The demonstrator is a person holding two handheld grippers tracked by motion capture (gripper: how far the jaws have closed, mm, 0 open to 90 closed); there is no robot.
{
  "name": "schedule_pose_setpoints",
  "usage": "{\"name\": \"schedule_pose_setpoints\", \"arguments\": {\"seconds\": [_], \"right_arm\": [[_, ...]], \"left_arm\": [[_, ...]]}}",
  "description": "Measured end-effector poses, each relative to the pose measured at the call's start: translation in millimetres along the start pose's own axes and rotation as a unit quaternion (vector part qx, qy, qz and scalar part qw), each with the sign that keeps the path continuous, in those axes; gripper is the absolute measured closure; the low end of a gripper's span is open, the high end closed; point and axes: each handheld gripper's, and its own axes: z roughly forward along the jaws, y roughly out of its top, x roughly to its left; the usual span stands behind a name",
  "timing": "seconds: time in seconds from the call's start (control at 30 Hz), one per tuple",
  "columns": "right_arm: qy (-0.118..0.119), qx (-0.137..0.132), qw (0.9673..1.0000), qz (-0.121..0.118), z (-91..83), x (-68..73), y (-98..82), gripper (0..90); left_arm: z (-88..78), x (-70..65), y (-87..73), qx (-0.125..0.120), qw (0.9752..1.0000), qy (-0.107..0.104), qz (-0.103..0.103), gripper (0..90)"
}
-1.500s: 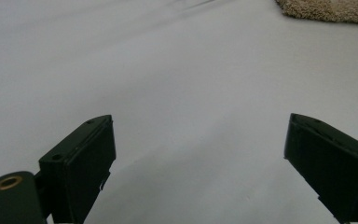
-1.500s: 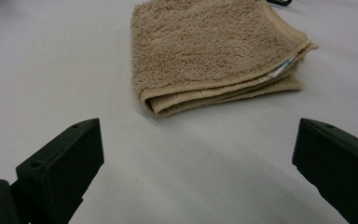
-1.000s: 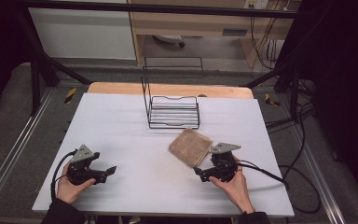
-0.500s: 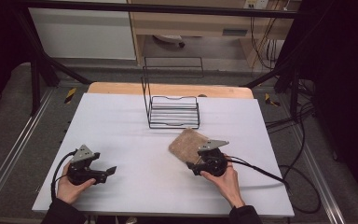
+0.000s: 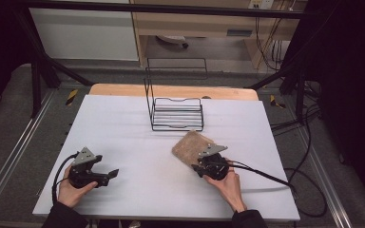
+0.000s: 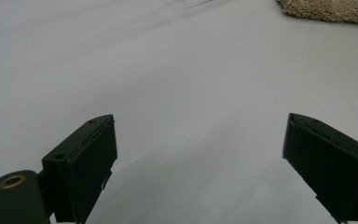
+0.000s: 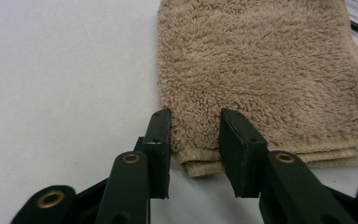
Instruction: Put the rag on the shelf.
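A folded tan towel [image 5: 192, 146] lies flat on the white table [image 5: 123, 128], right of centre. My right gripper [image 5: 196, 161] reaches into its near corner from the lower right. In the right gripper view its jaws [image 7: 193, 135] have just been closing and now pinch the folded edge of the towel [image 7: 261, 70] between the pads. My left gripper [image 5: 110, 174] rests at the table's front left, held by a hand. Its jaws [image 6: 200, 154] stand wide open over bare tabletop, with a corner of the towel [image 6: 326, 9] far off.
A black wire rack [image 5: 176, 114] stands at the back centre of the table, just behind the towel. A wooden board edge [image 5: 171, 90] runs along the far side. Cables [image 5: 266, 173] trail off to the right from the right gripper.
My right gripper has slid up and left onto the towel's near corner, and its jaws have narrowed around the edge. The left gripper has stayed put.
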Motion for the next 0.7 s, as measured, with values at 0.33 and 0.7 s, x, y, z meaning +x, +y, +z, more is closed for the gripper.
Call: {"name": "schedule_pose_setpoints", "arguments": {"seconds": [0.33, 0.7], "right_arm": [[-0.010, 0.000, 0.9997, -0.022, 0.8, 0.8, -1.3, 78.7], [0.003, -0.001, 1.0000, 0.002, -1.8, -1.9, 2.9, 85.8]], "left_arm": [[0.2, -0.3, 0.1, 0.000, 1.0000, -0.001, 0.000, 10.1], [-0.1, -0.1, 0.4, -0.001, 1.0000, 0.000, 0.000, 10.4]]}}
